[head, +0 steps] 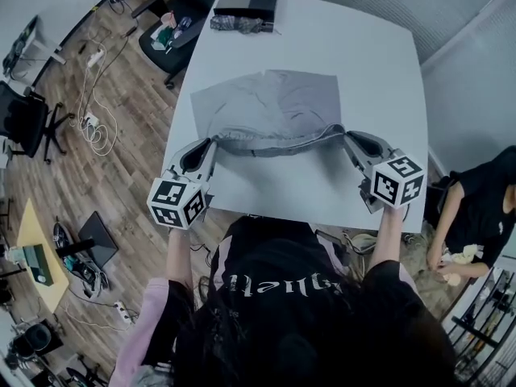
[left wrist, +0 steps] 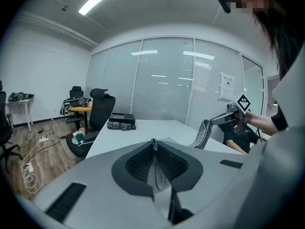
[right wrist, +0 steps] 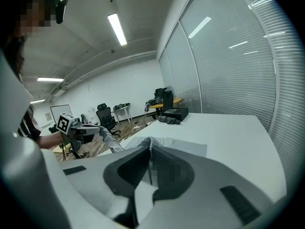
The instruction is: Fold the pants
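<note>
Grey pants (head: pixel 274 103) lie on the white table (head: pixel 379 63), their near edge lifted off it between my two grippers. My left gripper (head: pixel 211 142) is shut on the left end of that raised edge, with grey cloth (left wrist: pixel 153 147) pinched between its jaws in the left gripper view. My right gripper (head: pixel 345 135) is shut on the right end, and cloth (right wrist: pixel 151 147) shows between its jaws too. The raised edge sags a little between the two grippers. The far part of the pants still rests flat. Each gripper view shows the other gripper (left wrist: pixel 224 119) (right wrist: pixel 88 128) with cloth hanging from it.
A black box (head: pixel 247 0) and a dark bundle of cloth (head: pixel 236 24) sit at the table's far edge. An office chair (head: pixel 173 31) stands at the far left corner, with cables (head: pixel 97 127) on the wooden floor. A person (head: pixel 476 208) sits to the right.
</note>
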Demonstrator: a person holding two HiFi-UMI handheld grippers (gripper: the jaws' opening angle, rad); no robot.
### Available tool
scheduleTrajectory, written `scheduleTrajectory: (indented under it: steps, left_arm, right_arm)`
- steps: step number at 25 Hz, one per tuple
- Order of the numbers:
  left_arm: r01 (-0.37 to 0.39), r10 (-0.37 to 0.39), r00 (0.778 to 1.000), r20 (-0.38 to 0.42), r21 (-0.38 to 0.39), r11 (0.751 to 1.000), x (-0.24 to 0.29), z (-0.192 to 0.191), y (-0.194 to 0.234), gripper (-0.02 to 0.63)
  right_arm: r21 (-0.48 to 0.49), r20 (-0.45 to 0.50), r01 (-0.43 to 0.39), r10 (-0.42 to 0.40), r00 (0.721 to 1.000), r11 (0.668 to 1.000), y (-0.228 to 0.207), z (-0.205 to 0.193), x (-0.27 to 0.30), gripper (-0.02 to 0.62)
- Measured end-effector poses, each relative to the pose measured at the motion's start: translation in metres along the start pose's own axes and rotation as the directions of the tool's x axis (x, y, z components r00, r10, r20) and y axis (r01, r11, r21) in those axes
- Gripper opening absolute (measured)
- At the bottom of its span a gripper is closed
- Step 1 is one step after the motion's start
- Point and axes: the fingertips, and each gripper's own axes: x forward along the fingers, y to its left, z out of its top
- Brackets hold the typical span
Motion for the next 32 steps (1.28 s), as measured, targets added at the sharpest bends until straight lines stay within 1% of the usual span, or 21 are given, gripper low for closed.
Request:
scheduleTrajectory:
  steps: [3,8,12,15,17,20,23,28,32]
  left_arm:
    - [0.003,-0.003,1.0,-0.023,0.005,1.0,0.02,0.001,0.012,0.044]
    - [-0.002,0.005,0.998,-0.064,0.039,0.999,0.06,0.002,0.041,0.044]
    - [-0.01,0.013,0.995,-0.096,0.034,0.999,0.097,0.0,0.069,0.044]
    - [-0.02,0.022,0.993,-0.118,0.025,0.999,0.125,-0.004,0.089,0.043]
    - [-0.026,0.03,0.99,-0.137,0.028,0.999,0.142,-0.008,0.1,0.043]
    - [-0.036,0.045,0.985,-0.169,0.057,0.998,0.166,-0.01,0.116,0.043]
    - [-0.052,0.064,0.978,-0.201,0.067,0.996,0.187,-0.016,0.132,0.043]
    - [-0.079,0.083,0.949,-0.305,0.025,0.997,0.211,-0.066,0.148,0.044]
    - [-0.106,0.103,0.928,-0.357,0.011,0.994,0.217,-0.093,0.152,0.044]
  right_arm:
    - [-0.008,-0.017,-0.003,0.003,1.0,1.0,-0.016,0.008,0.021,0.037]
    - [-0.033,-0.045,-0.01,0.009,0.999,0.999,-0.047,0.025,0.064,0.037]
    - [-0.032,-0.071,0.013,-0.016,0.997,0.999,-0.08,0.037,0.104,0.037]
    - [-0.014,-0.092,0.026,-0.027,0.995,1.0,-0.105,0.039,0.138,0.037]
    - [-0.012,-0.115,0.03,-0.031,0.993,0.999,-0.119,0.034,0.161,0.037]
    - [-0.046,-0.155,0.05,-0.056,0.986,0.998,-0.137,0.028,0.187,0.037]
    - [-0.063,-0.167,0.065,-0.074,0.983,0.996,-0.149,0.022,0.209,0.037]
    - [-0.049,-0.232,0.077,-0.087,0.969,0.996,-0.165,-0.022,0.239,0.037]
    - [-0.003,-0.279,0.091,-0.088,0.956,0.996,-0.168,-0.05,0.248,0.038]
